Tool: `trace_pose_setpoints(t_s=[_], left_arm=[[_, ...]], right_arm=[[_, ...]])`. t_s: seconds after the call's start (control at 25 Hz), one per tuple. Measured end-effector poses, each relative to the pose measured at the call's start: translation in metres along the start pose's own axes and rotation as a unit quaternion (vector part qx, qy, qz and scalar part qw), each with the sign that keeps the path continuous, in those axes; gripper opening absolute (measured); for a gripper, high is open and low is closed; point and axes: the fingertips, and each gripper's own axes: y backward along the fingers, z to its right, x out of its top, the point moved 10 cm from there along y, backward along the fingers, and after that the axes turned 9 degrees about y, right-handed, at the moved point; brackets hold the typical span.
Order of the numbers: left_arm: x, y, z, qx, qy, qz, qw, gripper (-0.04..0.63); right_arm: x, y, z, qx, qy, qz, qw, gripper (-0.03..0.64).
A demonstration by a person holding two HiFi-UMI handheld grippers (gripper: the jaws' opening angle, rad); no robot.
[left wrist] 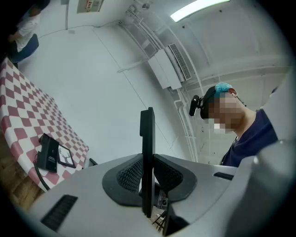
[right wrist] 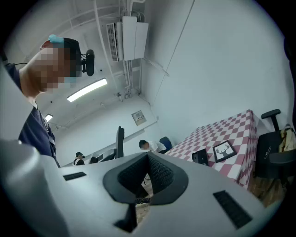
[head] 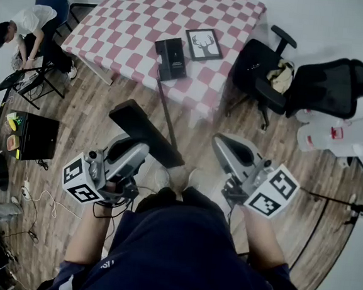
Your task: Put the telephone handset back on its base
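A black telephone handset (head: 131, 118) hangs over the wooden floor, and my left gripper (head: 137, 145) is shut on it. In the left gripper view the handset (left wrist: 147, 152) stands edge-on with both pads pressed against it. Its thin cord (head: 166, 118) runs up to the black base (head: 171, 58), which stands on the red-and-white checked table (head: 129, 23); the base (left wrist: 47, 153) also shows far off at the lower left of that view. My right gripper (head: 218, 141) is held beside the left one, shut with nothing in it (right wrist: 148, 169). The base (right wrist: 200, 156) is small and distant there.
A framed deer picture (head: 203, 44) lies next to the base. Two black office chairs (head: 263, 72) (head: 329, 81) stand right of the table. A seated person (head: 25, 23) is at the far left, a black box (head: 37, 136) on the floor, white containers (head: 340, 136) at right.
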Motion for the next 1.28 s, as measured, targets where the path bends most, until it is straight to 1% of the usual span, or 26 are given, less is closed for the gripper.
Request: trace_pose_setpoints(t_s=[0.12,0.32,0.56,0.96,1.12,1.28], left_arm=[[-0.007,-0.006,0.003,0.0,-0.001,0.003,1.0,0.094],[-0.013,-0.012,0.005,0.011,-0.005,0.007,0.9999,0.094],[-0.021,-0.022,0.007,0.024,-0.011,0.017,0.9995,0.094],[-0.025,-0.04,0.017,0.047,-0.039,0.033,0.9976,0.094],[-0.026,-0.044,0.019,0.051,-0.045,0.037,0.997,0.094],[-0.026,-0.047,0.017,0.053,-0.042,0.039,0.9969,0.094]], right_arm=[[-0.001,0.007,0.004,0.004,-0.006,-0.002,1.0,0.015],[0.0,0.012,0.016,0.016,-0.033,-0.01,0.999,0.017],[-0.001,0.027,0.035,0.019,-0.042,-0.014,0.999,0.017],[0.003,0.053,0.064,0.027,-0.051,-0.015,0.998,0.017],[0.005,0.06,0.071,0.023,-0.052,-0.015,0.998,0.017],[0.005,0.064,0.077,0.014,-0.055,-0.015,0.998,0.017]])
